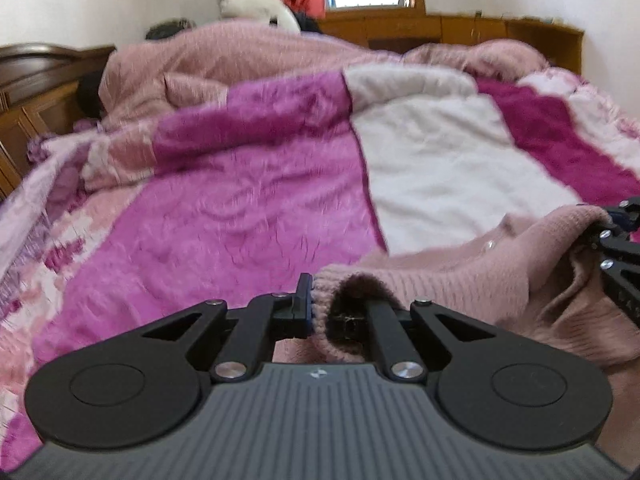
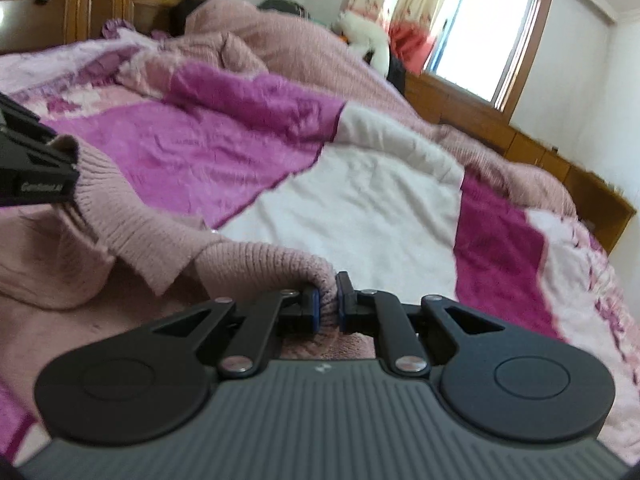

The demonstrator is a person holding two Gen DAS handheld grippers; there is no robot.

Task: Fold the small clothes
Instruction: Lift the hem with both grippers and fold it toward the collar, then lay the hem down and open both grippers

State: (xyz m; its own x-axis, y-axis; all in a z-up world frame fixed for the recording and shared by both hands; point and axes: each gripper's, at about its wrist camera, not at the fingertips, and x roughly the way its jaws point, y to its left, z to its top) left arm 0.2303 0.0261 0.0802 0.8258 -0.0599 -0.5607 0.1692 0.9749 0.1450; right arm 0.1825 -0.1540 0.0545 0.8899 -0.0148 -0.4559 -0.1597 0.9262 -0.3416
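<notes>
A: Soft pink knitted sweater (image 1: pixel 460 276), thick ribbed wool, lying on the plush magenta-and-white blanket (image 1: pixel 224 216) at about 5 o'clock of the left wrist view. Probably light, but loose and stretchy; likely to sag and drag between two holds.

B: Left gripper (image 1: pixel 320 304) clamped on a ribbed cuff or hem edge, jaws almost together, wool bulging around the right finger. Right gripper (image 2: pixel 328 300) pinching another ribbed cuff, blue pads pressed narrow on the fold of knit.

A: Good places to hold, by judgement: ribbed edges thicker, less slippery than flat knit. Small pearl-like buttons (image 1: pixel 489 245) on the front, near 3 o'clock from the left hold; better not to squeeze there.

B: Risk of snagging? Fluffy blanket under fluffy wool, so perhaps some clinging when sliding. Better to lift a little, not to pull flat.

A: Also stretch. Pulling apart too hard could deform the ribbing. Bulk of the sweater at 9 o'clock in the right wrist view, crumpled, not yet flat.
</notes>
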